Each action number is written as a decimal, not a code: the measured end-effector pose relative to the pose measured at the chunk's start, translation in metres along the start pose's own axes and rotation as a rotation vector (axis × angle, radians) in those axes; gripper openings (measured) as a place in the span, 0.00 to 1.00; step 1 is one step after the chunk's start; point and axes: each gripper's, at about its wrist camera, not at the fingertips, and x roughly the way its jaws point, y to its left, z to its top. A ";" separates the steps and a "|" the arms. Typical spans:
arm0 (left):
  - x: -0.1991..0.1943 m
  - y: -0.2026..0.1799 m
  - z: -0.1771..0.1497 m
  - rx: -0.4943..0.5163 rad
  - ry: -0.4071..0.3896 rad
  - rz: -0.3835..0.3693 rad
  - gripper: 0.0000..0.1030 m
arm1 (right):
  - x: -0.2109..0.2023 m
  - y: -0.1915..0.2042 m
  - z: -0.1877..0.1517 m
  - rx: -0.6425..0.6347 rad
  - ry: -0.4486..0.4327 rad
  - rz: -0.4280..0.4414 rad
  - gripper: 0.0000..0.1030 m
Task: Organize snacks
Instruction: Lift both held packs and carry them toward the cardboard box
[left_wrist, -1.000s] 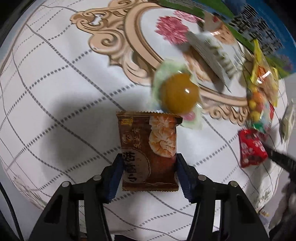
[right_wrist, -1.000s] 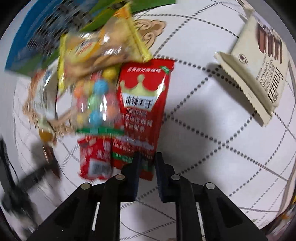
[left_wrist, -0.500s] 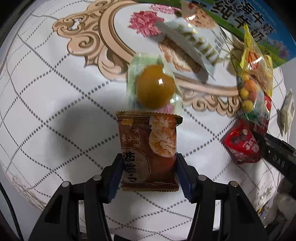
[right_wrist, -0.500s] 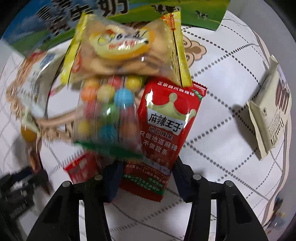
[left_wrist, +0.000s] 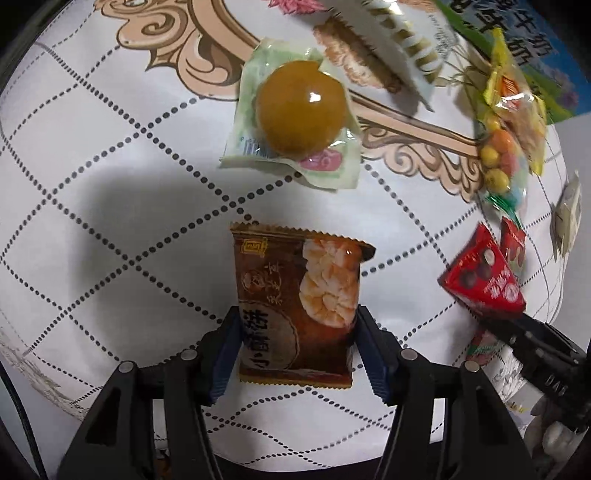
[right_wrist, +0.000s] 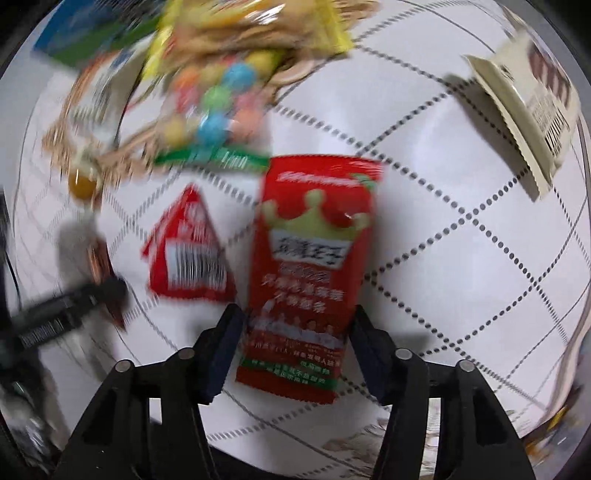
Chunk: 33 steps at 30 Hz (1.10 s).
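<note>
**Both claws clamped on snack packets**

A quilted white table is seen under scattered snacks. The red packet is gripped at its lower end by the right gripper, jaws pressed against both edges. The brown shrimp packet is clasped likewise by the left gripper. A wrapped yellow ball lies beyond it, apart.
</note>
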 end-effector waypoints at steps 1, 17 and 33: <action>0.001 0.000 0.001 -0.005 -0.001 0.001 0.56 | 0.000 -0.001 0.002 0.001 -0.014 -0.016 0.61; -0.063 -0.036 0.001 0.104 -0.121 0.000 0.51 | -0.051 0.005 0.010 -0.023 -0.123 0.021 0.44; -0.236 -0.110 0.111 0.207 -0.356 -0.193 0.51 | -0.247 0.041 0.129 -0.114 -0.447 0.179 0.44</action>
